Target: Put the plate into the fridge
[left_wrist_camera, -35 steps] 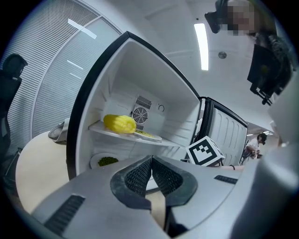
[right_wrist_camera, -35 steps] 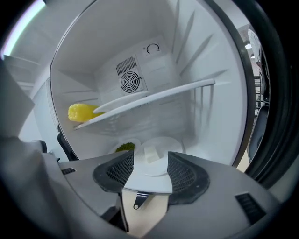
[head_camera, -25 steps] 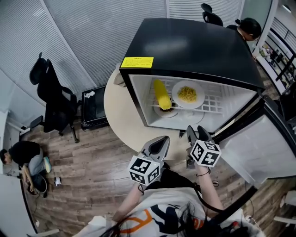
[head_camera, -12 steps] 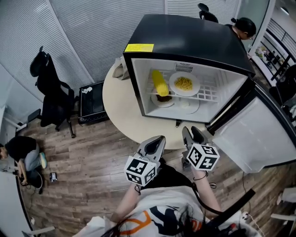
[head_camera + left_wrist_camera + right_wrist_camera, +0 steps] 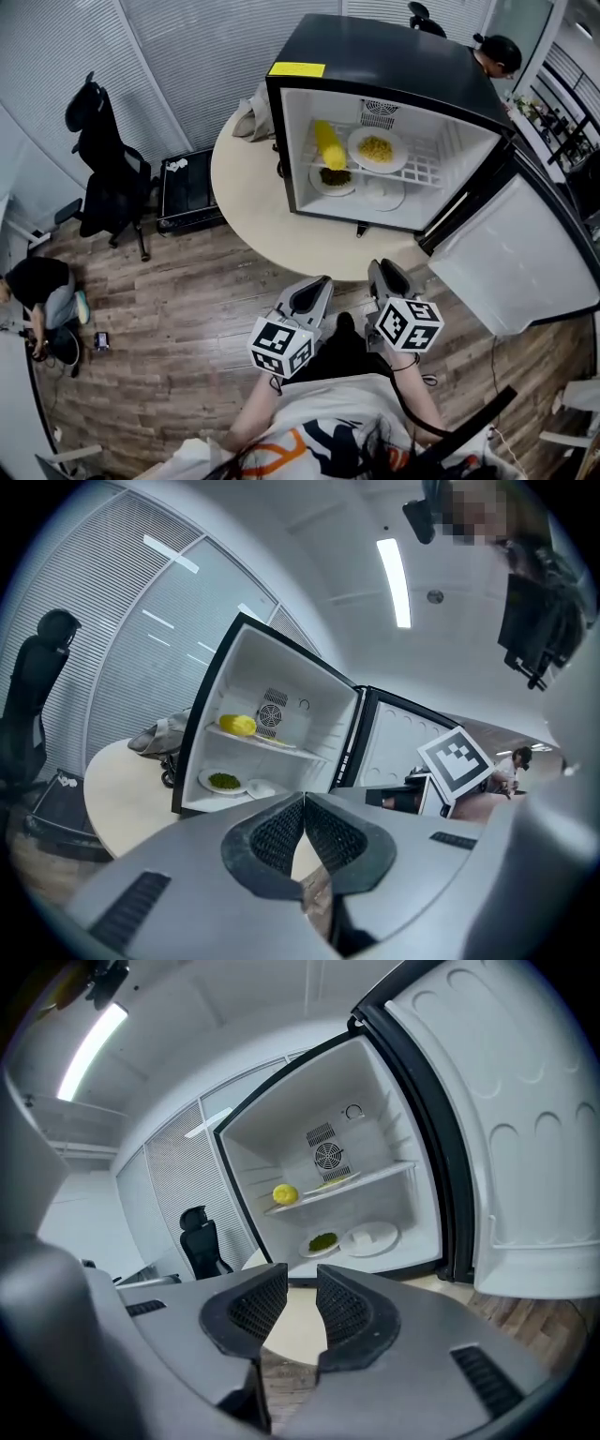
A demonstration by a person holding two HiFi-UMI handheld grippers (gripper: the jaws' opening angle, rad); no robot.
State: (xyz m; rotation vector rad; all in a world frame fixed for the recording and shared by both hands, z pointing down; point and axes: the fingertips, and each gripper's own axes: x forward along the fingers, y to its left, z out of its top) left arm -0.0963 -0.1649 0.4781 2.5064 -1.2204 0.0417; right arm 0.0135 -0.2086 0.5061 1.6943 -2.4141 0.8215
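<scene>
Two tools empty, near side of table (image 5: 253,206): left tool (image 5: 303,808) jaws together, right tool (image 5: 301,1293) jaws just closing, slight gap. Plate (image 5: 378,150) on shelf (image 5: 433,171) in fridge (image 5: 394,56). Risk: door (image 5: 525,253) open; hard slam could jolt plate.

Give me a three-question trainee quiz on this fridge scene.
1. True or false: the fridge door is shut.
2. What shares the upper shelf with the corn? A) bottle B) plate of yellow food C) cup
3. How many plates sit on the fridge floor?
Key: 1 false; 2 B; 3 two.
</scene>
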